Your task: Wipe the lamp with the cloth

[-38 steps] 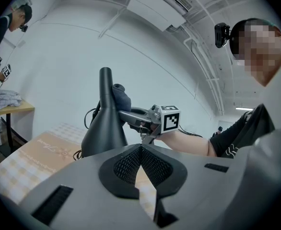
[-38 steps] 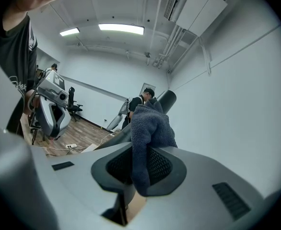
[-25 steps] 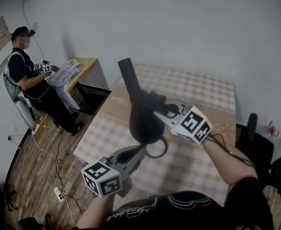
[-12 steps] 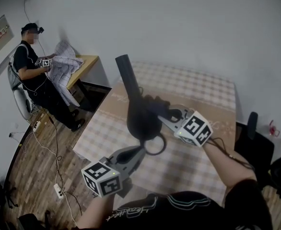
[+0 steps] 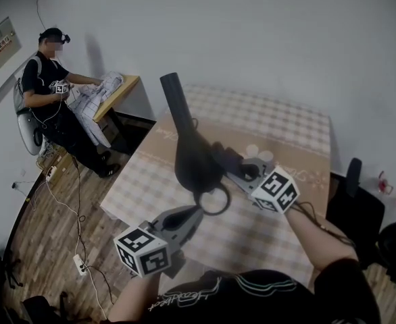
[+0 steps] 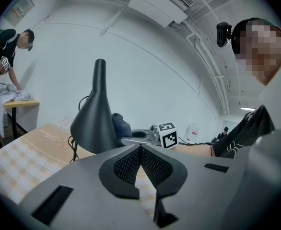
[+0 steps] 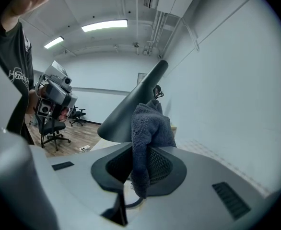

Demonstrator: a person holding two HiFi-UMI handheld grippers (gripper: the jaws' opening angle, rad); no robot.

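A dark lamp (image 5: 196,160) with a cone-shaped body and a slim neck stands over the checked table (image 5: 279,123); its cord loops by the cone's near edge. My right gripper (image 5: 229,165) is shut on a dark grey cloth (image 5: 223,155), which presses against the cone's right side. In the right gripper view the cloth (image 7: 150,126) hangs between the jaws of the right gripper (image 7: 140,146), with the lamp (image 7: 131,107) just behind. My left gripper (image 5: 195,212) sits below the cone, apart from it. In the left gripper view the left gripper (image 6: 140,148) has its tips together, empty, with the lamp (image 6: 95,121) beyond.
A person (image 5: 49,90) sits at a small wooden desk (image 5: 122,85) at the far left, handling a garment. Black chairs (image 5: 352,198) stand right of the table. A power strip (image 5: 82,267) and cables lie on the wood floor at the left.
My right gripper and the cloth have slid a little down and right along the lamp's cone. The left gripper has stayed put. The person at the far desk has lowered the garment onto it.
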